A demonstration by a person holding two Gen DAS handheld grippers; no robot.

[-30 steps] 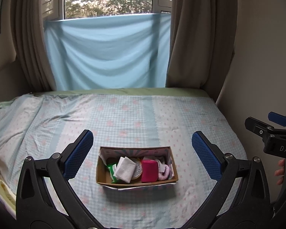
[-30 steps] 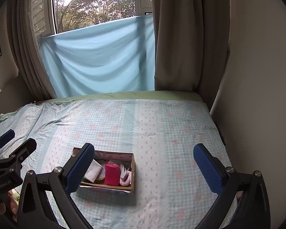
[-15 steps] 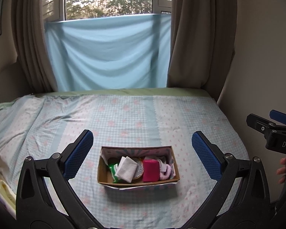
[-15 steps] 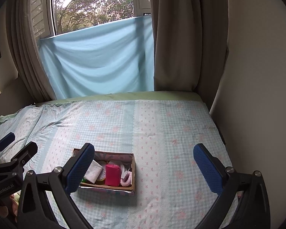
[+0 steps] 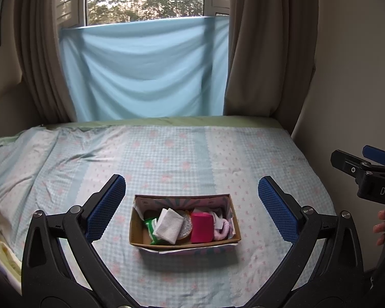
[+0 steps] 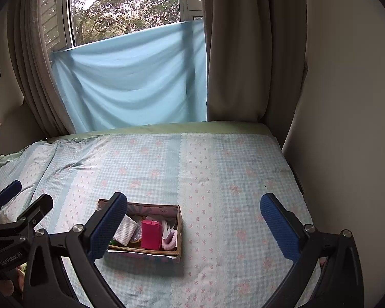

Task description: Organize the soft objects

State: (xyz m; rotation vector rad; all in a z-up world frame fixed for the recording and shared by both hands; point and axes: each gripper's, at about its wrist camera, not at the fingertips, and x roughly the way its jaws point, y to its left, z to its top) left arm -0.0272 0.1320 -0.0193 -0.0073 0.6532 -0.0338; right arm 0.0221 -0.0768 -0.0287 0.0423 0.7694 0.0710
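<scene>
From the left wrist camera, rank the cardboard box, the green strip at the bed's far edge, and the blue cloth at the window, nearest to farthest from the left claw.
1. Cardboard box: on the bed, between the left claw's open fingers.
2. Green strip: along the bed's far edge.
3. Blue cloth: hanging across the window behind the bed.

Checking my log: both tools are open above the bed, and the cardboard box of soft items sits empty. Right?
Not quite. The cardboard box is not empty: the left wrist view shows a white cloth, a pink pouch and other soft pieces inside. The rest holds.
</scene>
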